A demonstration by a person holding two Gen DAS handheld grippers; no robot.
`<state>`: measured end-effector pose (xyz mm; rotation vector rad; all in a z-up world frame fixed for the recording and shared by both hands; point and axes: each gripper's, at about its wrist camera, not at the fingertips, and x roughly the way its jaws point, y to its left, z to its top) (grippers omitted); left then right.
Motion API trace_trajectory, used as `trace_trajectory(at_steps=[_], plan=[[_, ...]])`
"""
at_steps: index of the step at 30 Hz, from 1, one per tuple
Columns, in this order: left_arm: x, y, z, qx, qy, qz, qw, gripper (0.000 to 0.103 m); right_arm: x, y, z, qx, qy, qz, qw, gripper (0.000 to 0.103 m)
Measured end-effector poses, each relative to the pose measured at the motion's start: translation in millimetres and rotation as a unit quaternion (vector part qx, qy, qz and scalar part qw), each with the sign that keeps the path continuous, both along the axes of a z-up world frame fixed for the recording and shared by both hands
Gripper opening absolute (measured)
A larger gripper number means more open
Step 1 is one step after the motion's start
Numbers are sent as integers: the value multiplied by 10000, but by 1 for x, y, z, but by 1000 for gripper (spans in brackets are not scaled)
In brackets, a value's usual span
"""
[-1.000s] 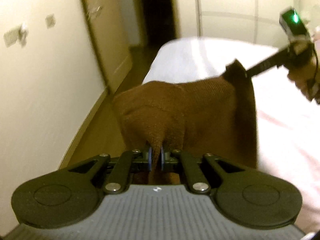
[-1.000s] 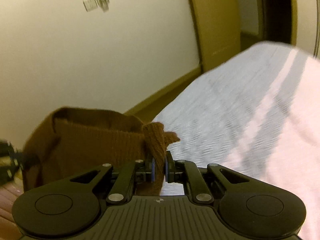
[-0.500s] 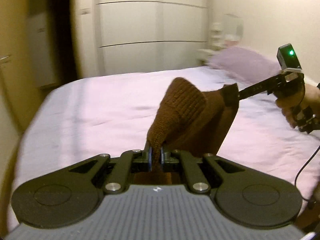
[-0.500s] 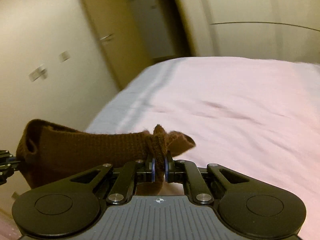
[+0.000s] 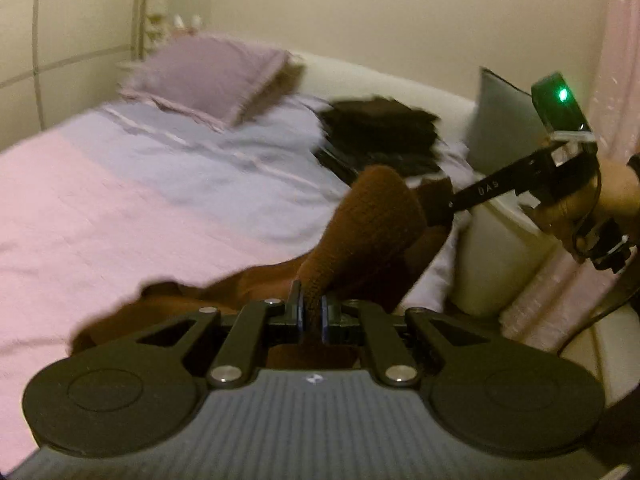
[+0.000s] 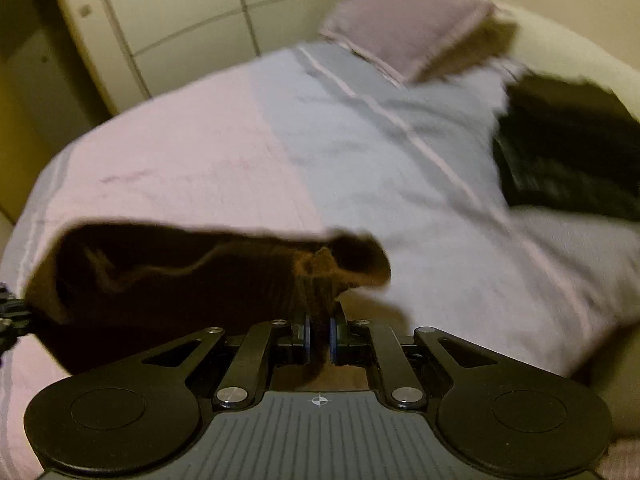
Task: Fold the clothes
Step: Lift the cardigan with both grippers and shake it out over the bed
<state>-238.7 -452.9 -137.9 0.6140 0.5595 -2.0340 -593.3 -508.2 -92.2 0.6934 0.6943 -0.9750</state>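
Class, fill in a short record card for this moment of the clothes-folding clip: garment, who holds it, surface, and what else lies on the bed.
garment: brown knitted sweater, lifted over the bed
left gripper: shut on a bunch of the knit
right gripper: shut on another edge of it
surface: bed with pink and lilac bedspread
near headboard: purple pillow
also on bed: dark stack of folded clothes
image quality: motion-blurred

Left black two-finger gripper [image 5: 311, 312] and right black two-finger gripper [image 6: 320, 334], both angled downward, jaws clamped.
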Motion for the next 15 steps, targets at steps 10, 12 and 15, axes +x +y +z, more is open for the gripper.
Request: trace_trajectory(at_steps=[10, 12, 15], plan=[[71, 135, -22, 798, -548, 1155, 9886, 4, 74, 37, -34, 722, -441, 1097, 9904, 7], [104, 158, -20, 964, -789, 1588, 9794, 2, 92, 49, -35, 1137, -666, 2017, 9705, 7], [133, 188, -24, 1367, -996, 2153, 9618, 0, 125, 71, -46, 1718, -547, 3398, 9231, 8]])
